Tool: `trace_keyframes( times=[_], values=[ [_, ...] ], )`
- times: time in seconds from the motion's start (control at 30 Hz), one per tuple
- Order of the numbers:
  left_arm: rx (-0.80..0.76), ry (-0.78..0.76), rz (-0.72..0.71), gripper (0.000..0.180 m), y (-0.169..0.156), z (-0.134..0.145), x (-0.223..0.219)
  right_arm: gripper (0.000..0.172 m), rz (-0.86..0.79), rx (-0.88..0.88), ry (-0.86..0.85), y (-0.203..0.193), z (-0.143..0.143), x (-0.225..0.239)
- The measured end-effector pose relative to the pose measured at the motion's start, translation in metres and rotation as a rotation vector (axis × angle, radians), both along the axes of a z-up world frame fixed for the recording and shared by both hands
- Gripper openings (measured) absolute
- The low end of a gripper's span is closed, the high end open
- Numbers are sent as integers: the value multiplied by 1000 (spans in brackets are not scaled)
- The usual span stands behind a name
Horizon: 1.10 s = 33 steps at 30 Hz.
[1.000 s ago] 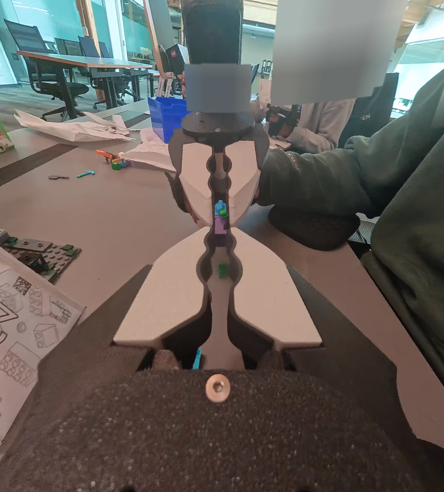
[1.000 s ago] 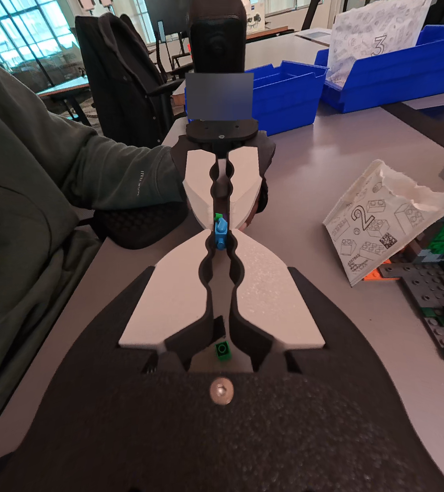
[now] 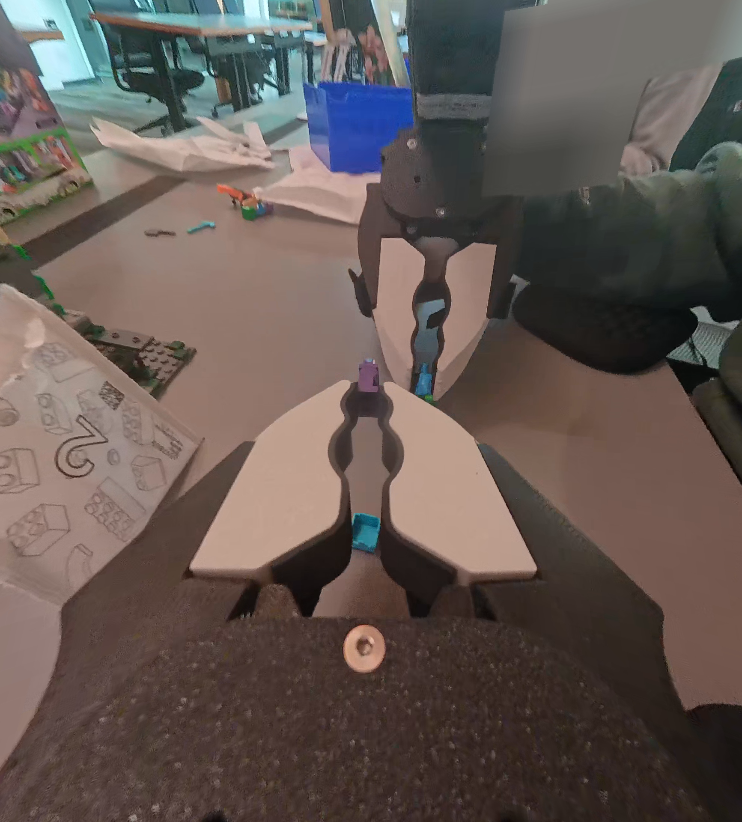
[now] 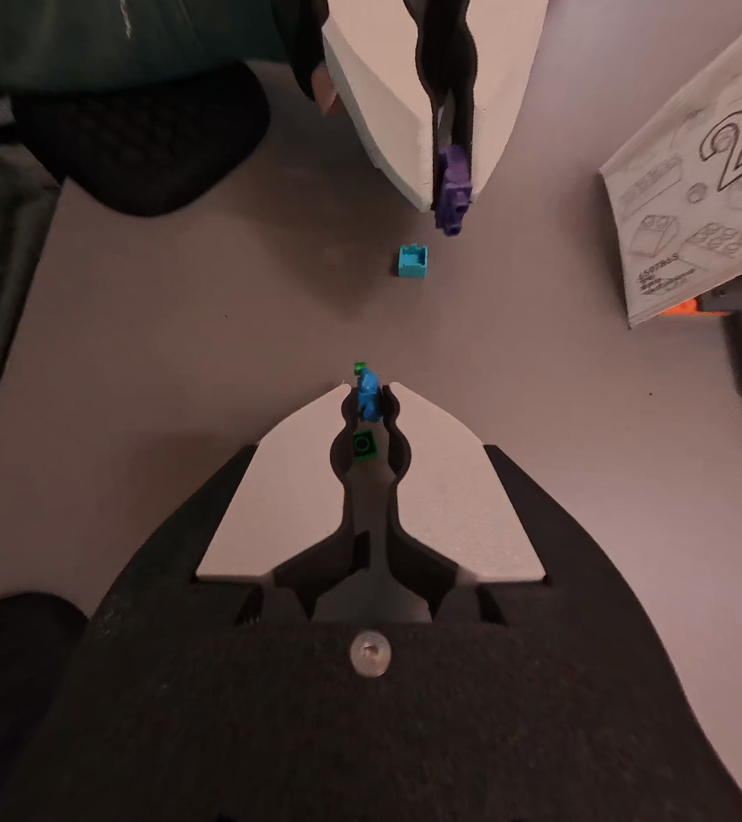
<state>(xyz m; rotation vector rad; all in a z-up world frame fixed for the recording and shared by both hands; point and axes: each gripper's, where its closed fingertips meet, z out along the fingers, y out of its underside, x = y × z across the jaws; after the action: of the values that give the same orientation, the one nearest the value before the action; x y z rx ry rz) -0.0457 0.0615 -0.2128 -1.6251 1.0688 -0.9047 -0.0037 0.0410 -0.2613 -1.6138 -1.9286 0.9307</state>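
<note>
The left gripper (image 3: 368, 388) has its white fingers pinched on a small purple plastic brick piece (image 3: 368, 378) that sticks out past the tips, and the right gripper (image 4: 368, 391) is clamped on a small blue plastic piece with a green tip (image 4: 368, 397); the two grippers point toward each other, their tips close but apart, above the smooth grey-brown tabletop (image 3: 249, 311). A small turquoise open-sided plastic brick (image 4: 412, 262) lies on the bare table between them, seen through the gap of the left fingers in the left wrist view, and a small green square studded plate (image 4: 364, 445) lies below the right gripper's gap. Open table stretches to the far side and left of the left gripper; nearer, a torn white paper bag printed with brick outlines (image 3: 62, 445) crowds the left edge, partly over a dark grey studded baseplate (image 3: 151, 356) (green bits on it). On the other side, the table edge runs close beside a black mesh chair seat (image 3: 600, 333) and a person's dark green sleeve (image 3: 627, 231). Farther off lie crumpled white paper (image 3: 191, 147), a blue plastic bin (image 3: 355, 124) and loose bright pieces (image 3: 249, 207); desks and office chairs fill the room behind.
</note>
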Motion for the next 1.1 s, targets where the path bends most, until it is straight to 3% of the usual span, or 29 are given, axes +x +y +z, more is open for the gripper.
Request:
trace_keyframes(
  times=[0.2, 0.63, 1.1],
  values=[
    [-6, 59, -16, 8, -3, -11, 5, 16, 2, 26, -30, -1, -9, -1],
    [19, 141, -44, 11, -10, -20, 13, 19, -55, 19, 62, 9, 3, -3],
    [35, 127, -34, 19, -10, -17, 13, 19, -154, 57, 105, 31, 6, -2]
  ],
)
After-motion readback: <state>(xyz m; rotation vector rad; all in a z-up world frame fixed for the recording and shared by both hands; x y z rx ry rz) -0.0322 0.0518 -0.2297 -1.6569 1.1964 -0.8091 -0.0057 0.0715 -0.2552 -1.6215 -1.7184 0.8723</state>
